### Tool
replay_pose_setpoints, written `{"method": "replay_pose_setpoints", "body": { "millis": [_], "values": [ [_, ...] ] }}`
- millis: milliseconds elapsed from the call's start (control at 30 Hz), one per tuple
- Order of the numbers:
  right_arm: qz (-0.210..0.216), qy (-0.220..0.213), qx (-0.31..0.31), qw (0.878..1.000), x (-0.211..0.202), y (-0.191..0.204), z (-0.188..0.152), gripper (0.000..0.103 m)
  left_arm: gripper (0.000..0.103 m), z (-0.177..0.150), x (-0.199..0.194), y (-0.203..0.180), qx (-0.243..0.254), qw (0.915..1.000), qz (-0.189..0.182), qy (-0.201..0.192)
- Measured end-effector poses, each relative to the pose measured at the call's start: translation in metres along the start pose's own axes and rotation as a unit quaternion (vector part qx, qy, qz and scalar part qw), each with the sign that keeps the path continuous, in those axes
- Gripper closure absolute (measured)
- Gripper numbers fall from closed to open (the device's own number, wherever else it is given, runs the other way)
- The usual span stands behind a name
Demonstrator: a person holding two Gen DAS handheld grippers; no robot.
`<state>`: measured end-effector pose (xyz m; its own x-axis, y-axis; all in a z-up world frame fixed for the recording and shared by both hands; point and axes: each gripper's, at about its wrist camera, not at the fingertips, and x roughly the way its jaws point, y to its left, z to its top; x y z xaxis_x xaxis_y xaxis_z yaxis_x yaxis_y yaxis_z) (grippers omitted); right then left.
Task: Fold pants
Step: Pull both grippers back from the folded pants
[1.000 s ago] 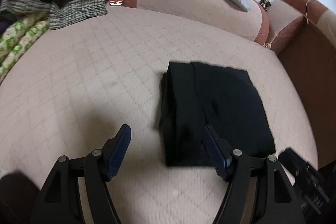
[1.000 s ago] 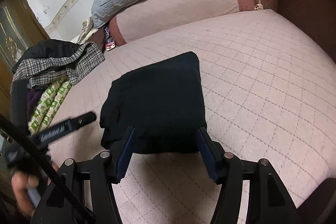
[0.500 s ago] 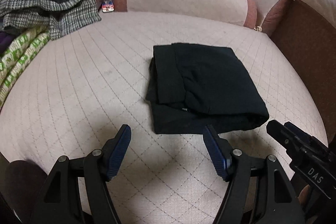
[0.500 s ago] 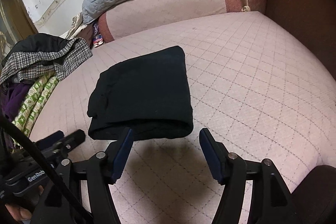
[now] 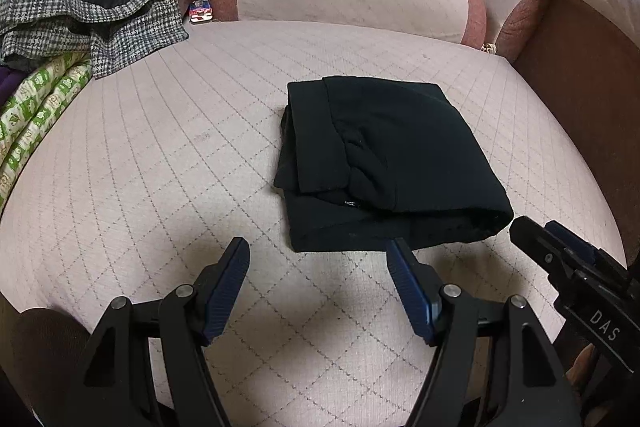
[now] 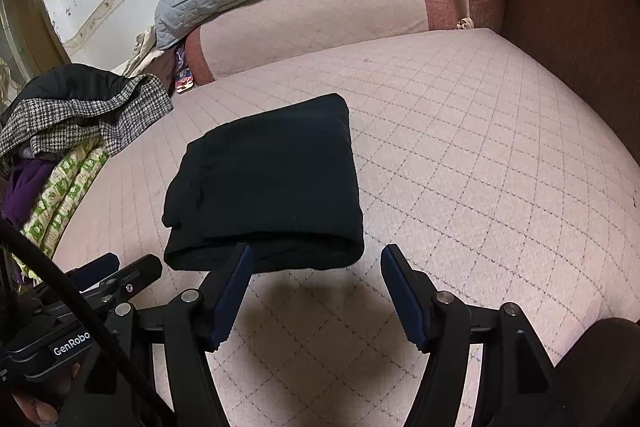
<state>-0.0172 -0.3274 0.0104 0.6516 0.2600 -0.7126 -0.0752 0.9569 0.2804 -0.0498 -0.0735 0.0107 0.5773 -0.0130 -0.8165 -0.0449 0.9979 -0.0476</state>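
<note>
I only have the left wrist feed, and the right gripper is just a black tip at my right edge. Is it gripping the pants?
Observer: No. In the right wrist view the right gripper is open with nothing between its fingers. The folded pants lie just beyond its tips.
Operator: And from that side, is my left gripper touching the fabric?
Observer: It doesn't look so. The left gripper sits beside the pants' near left corner, with a strip of sofa cushion showing between them.
Operator: How is the fold's right edge?
Observer: It's one smooth, rounded fold, with no loose layers sticking out on that side.
</note>
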Motion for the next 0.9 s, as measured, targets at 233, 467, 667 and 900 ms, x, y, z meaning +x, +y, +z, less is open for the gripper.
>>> {"method": "replay_pose_setpoints", "body": {
  "millis": [233, 467, 667, 900],
  "values": [
    [0.000, 0.006, 0.001, 1.000, 0.008, -0.005, 0.004, 0.031, 0.033, 0.000, 0.013, 0.002, -0.005, 0.9998, -0.002, 0.020],
    [-0.002, 0.008, 0.001, 1.000, 0.014, -0.008, 0.006, 0.031, 0.033, 0.001, 0.023, -0.001, -0.002, 0.9995, 0.000, 0.032],
    [0.000, 0.011, 0.004, 1.000, 0.019, -0.012, 0.008, 0.031, 0.033, 0.001, 0.028, -0.002, -0.001, 0.9993, 0.000, 0.039],
    [0.000, 0.012, 0.001, 1.000, 0.022, -0.012, 0.007, 0.031, 0.033, 0.001, 0.032, -0.001, -0.002, 0.9991, 0.002, 0.042]
  ]
}}
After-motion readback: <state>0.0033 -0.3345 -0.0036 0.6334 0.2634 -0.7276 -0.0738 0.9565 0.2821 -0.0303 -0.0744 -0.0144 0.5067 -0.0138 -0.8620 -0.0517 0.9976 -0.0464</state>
